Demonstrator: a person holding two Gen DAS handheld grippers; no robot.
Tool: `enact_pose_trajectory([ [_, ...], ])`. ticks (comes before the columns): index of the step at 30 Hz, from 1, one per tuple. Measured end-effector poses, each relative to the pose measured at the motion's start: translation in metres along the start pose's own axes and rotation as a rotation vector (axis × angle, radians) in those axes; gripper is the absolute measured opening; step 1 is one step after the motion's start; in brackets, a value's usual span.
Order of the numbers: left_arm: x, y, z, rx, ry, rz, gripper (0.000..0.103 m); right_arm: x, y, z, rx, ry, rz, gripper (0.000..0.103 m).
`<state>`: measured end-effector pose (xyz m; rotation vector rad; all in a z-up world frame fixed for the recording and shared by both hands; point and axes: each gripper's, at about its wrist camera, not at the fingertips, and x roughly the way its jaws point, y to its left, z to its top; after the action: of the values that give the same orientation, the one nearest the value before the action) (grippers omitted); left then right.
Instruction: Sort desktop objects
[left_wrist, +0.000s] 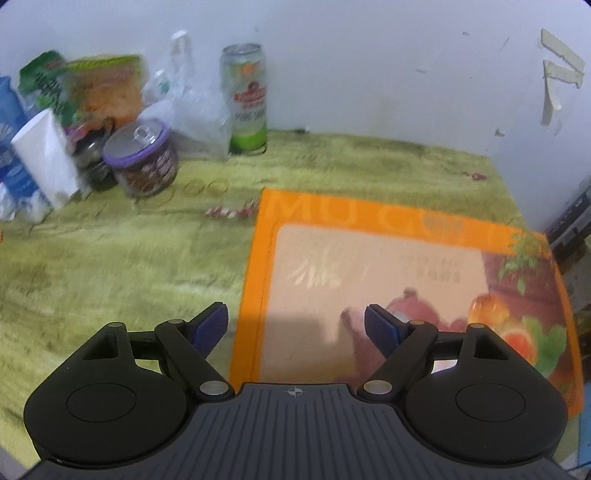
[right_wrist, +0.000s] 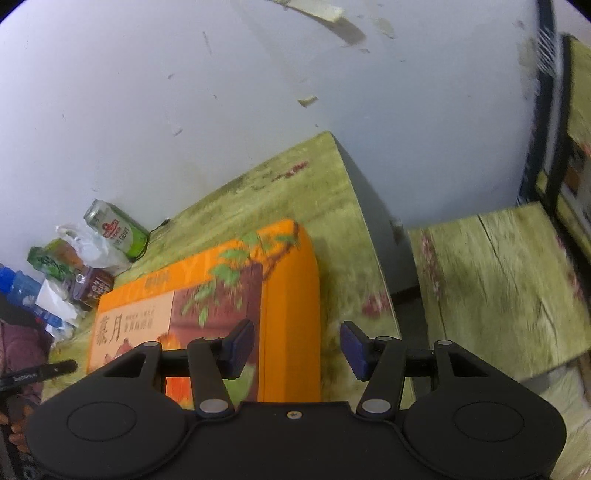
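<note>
far left against the wall, my clutter: white carton (left_wrist: 46, 157), purple-lidded tin (left_wrist: 142, 160), green can (left_wrist: 245, 99); centre-right on the green cloth (left_wrist: 110, 258) lies the flat orange box (left_wrist: 369, 266); i judge it stiff, light, glossy, best taken by an edge; left gripper (left_wrist: 295, 328) spread wide, empty; right gripper (right_wrist: 297, 345) parted, gripping nothing, above the box's right edge.

In your left wrist view, the orange box (left_wrist: 406, 266) is smeared, so its print cannot be read, and its near corner runs under the gripper body. Left of the green can (left_wrist: 245, 99), the packets (left_wrist: 103, 85) blur together, and a blue carton (left_wrist: 13, 155) is cut by the frame edge.
</note>
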<state>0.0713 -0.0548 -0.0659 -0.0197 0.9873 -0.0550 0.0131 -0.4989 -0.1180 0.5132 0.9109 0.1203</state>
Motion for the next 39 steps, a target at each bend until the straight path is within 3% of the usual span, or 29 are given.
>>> enact_pose_trajectory([
  [14,0.070,0.022,0.068,-0.074,0.053,-0.106,0.081,0.064,0.044,0.049,-0.006,0.107,-0.127,0.051],
  [22,0.097,0.025,0.076,-0.064,0.092,-0.140,0.079,0.091,0.057,0.060,0.031,0.111,-0.195,0.053],
  [39,0.108,0.027,0.081,-0.006,0.112,-0.156,0.076,0.099,0.058,0.062,0.057,0.124,-0.271,0.053],
])
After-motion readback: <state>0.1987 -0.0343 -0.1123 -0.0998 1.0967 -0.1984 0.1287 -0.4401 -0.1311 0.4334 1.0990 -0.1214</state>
